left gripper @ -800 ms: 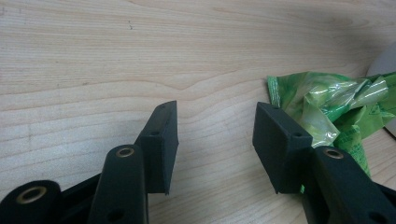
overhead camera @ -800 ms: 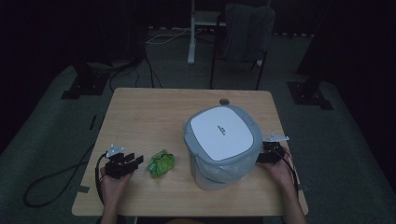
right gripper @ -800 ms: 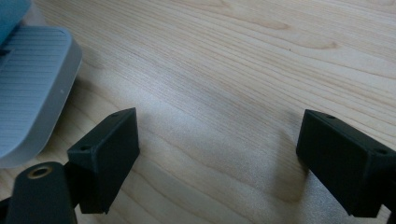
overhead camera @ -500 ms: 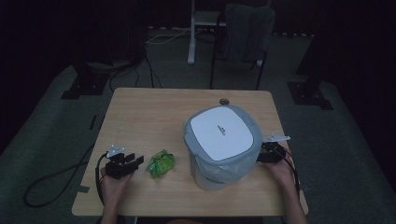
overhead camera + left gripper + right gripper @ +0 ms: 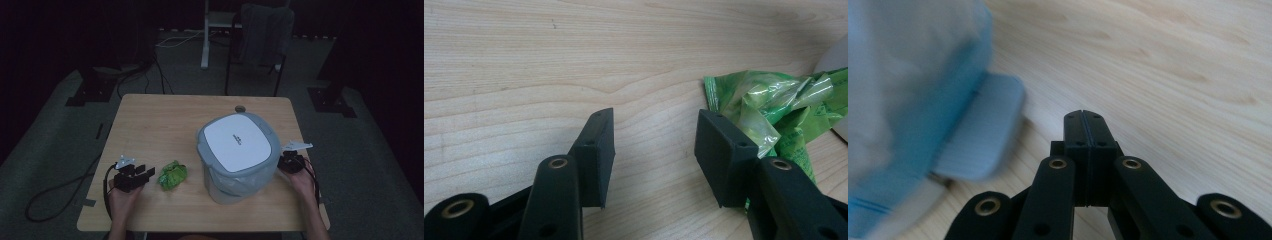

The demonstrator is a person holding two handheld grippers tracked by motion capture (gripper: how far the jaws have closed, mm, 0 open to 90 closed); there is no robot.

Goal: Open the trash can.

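Note:
A small bin with a pale blue body and a white lid (image 5: 239, 150) stands on the wooden table (image 5: 165, 120), right of centre. A crumpled green plastic wrapper (image 5: 172, 175) lies just left of it. My left gripper (image 5: 145, 175) rests on the table, open, its tips a little left of the wrapper (image 5: 774, 107), which lies against the right jaw. My right gripper (image 5: 285, 162) is beside the bin's right flank, shut with nothing between its jaws (image 5: 1083, 117). The bin's blue wall and a flat tab (image 5: 980, 132) show blurred to the left in the right gripper view.
A small round dark object (image 5: 240, 108) sits near the table's far edge. Bare wood spreads over the far left part of the table. Beyond the table stand a chair (image 5: 260, 35) and stand bases on a dark floor with cables.
My right gripper has shifted slightly toward the bin's side. The left gripper and the wrapper stay where they were.

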